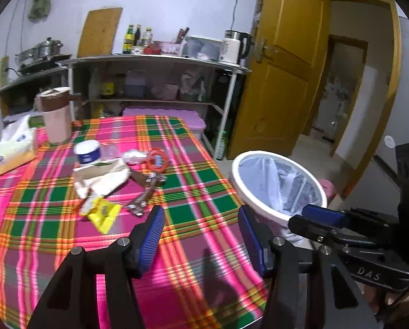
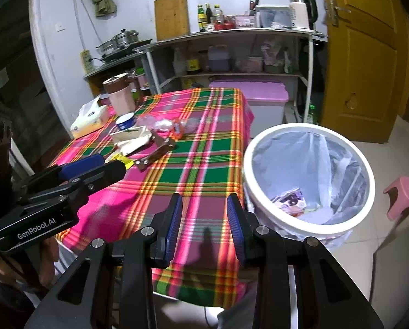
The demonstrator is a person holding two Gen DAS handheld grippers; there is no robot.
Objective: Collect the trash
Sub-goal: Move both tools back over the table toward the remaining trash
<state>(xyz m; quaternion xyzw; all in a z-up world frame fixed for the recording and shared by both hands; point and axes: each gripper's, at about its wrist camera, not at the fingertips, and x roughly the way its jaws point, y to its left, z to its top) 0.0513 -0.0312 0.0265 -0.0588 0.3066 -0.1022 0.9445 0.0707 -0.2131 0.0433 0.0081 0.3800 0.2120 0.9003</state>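
Observation:
Trash lies mid-table: a yellow wrapper [image 1: 103,213], crumpled cream paper [image 1: 105,176], a brown wrapper strip [image 1: 146,192], a red ring wrapper [image 1: 157,159] and clear plastic [image 1: 134,155]. The pile also shows in the right wrist view, with the cream paper [image 2: 131,138] and the brown strip [image 2: 157,152]. A white bin [image 1: 277,183] with a clear liner stands at the table's right edge; it holds some wrappers [image 2: 289,200]. My left gripper [image 1: 201,230] is open and empty above the cloth, short of the trash. My right gripper [image 2: 204,219] is open and empty over the table's near edge, left of the bin [image 2: 308,175].
A tissue pack [image 1: 15,148], a pink-and-brown jug [image 1: 56,115] and a blue-and-white cup [image 1: 87,151] stand at the table's far left. A shelf [image 1: 155,63] with bottles and a kettle lies behind. A pink stool [image 2: 403,196] sits on the floor by the yellow door [image 2: 366,54].

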